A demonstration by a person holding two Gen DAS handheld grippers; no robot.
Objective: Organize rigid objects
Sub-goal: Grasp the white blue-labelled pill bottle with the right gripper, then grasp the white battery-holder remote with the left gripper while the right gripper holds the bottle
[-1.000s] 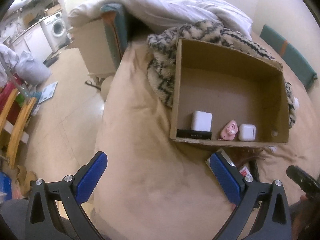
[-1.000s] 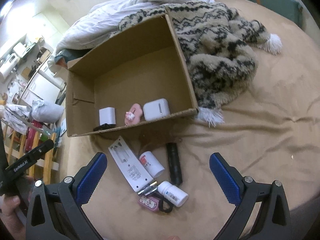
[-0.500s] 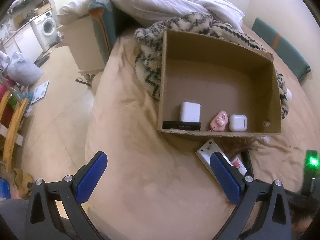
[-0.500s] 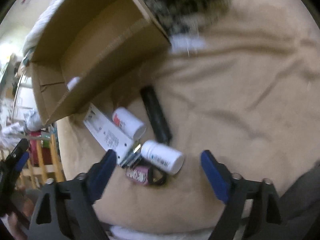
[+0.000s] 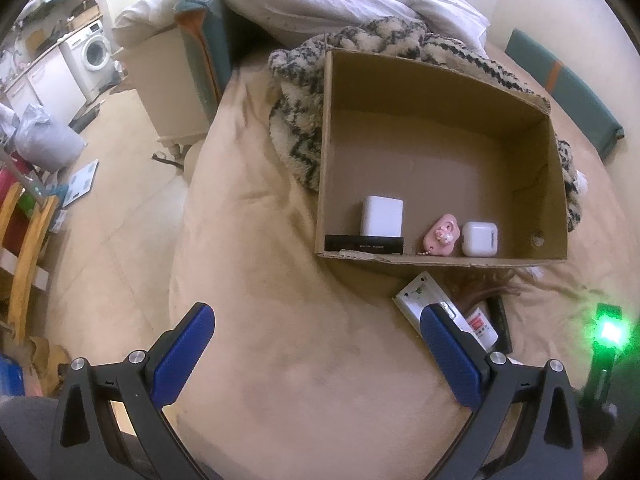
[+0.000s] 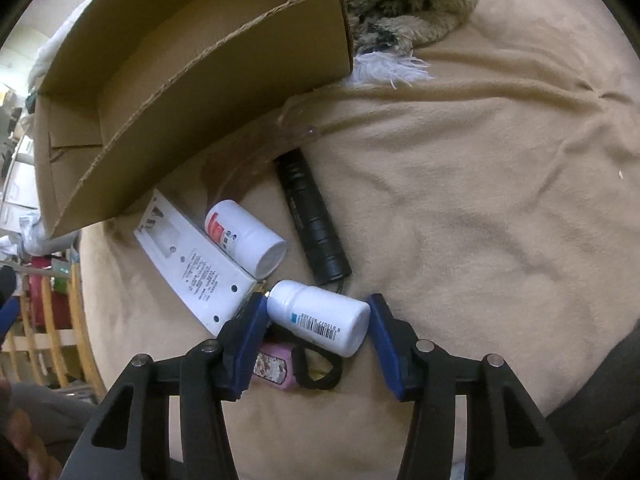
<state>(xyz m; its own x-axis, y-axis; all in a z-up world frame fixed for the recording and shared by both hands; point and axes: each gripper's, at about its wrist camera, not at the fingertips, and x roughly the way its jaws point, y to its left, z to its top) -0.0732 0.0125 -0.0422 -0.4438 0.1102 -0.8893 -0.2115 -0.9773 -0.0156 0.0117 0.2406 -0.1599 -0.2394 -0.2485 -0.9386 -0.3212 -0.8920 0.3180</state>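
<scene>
The open-topped brown cardboard box [image 5: 436,148] leaves most of its floor free toward the back; along its near wall stand a white rectangular block [image 5: 382,216], a flat black bar [image 5: 363,243], a pink charm [image 5: 440,236] and a white earbud case [image 5: 480,239]; in front of the box, a white flat remote-like panel [image 6: 196,264], a white red-labelled bottle [image 6: 244,236], a black cylindrical torch [image 6: 312,216], a white barcode-labelled bottle [image 6: 320,316] and a pink pouch [image 6: 274,366] crowd together; the tan bedsheet [image 6: 480,200] to their right lies open; a patterned fleece blanket [image 5: 296,120] hems the box's far and left sides.
</scene>
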